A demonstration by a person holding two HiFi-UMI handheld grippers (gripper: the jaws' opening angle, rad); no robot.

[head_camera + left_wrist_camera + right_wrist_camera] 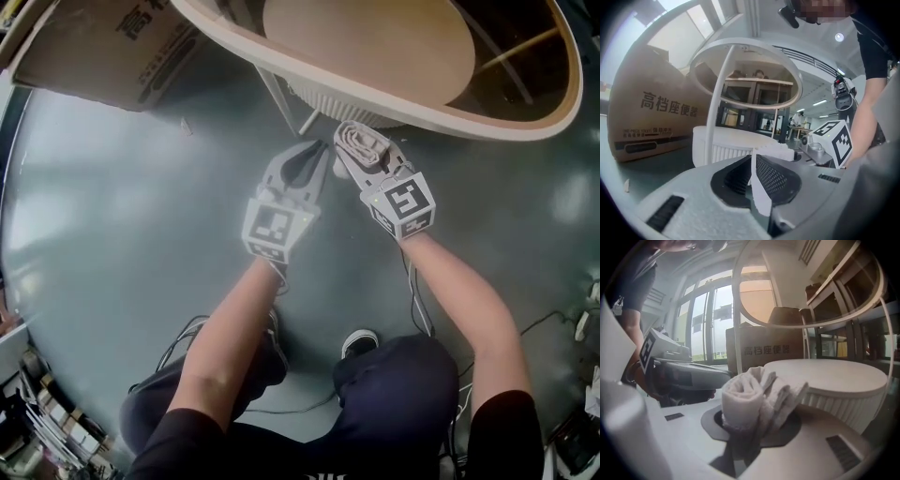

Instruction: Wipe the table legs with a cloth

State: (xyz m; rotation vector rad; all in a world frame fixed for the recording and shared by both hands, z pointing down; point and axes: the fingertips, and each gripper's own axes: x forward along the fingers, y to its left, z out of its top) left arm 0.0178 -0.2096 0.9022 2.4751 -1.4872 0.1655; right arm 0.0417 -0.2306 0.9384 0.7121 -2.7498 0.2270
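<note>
- Bent knees in dark trousers fill the bottom of the head view, with 2 bare forearms reaching up-frame from them over a grey-green floor [112,206].
- At centre frame, the left gripper [317,155] has its jaws pressed together, pad against pad; its own view shows the same [753,176].
- Just right of it, nearly touching, the right gripper [359,150] has its jaws clamped on a rolled, off-white cloth [357,137].
- In the right gripper view the cloth [750,399] stands up out of the jaws [749,425] as a thick roll with loose folds at its right.
- Both grippers point toward the upper middle of the frame, at the ribbed white base [328,103] of a round table [506,117].
- A thin white table leg [278,98] slants up from the base, just above the left gripper; the cloth is near it, and touches neither it nor the base.
- A cardboard box [103,47] sits in the upper left of the frame.
- Cables [417,300] trail on the floor beside the right forearm.
</note>
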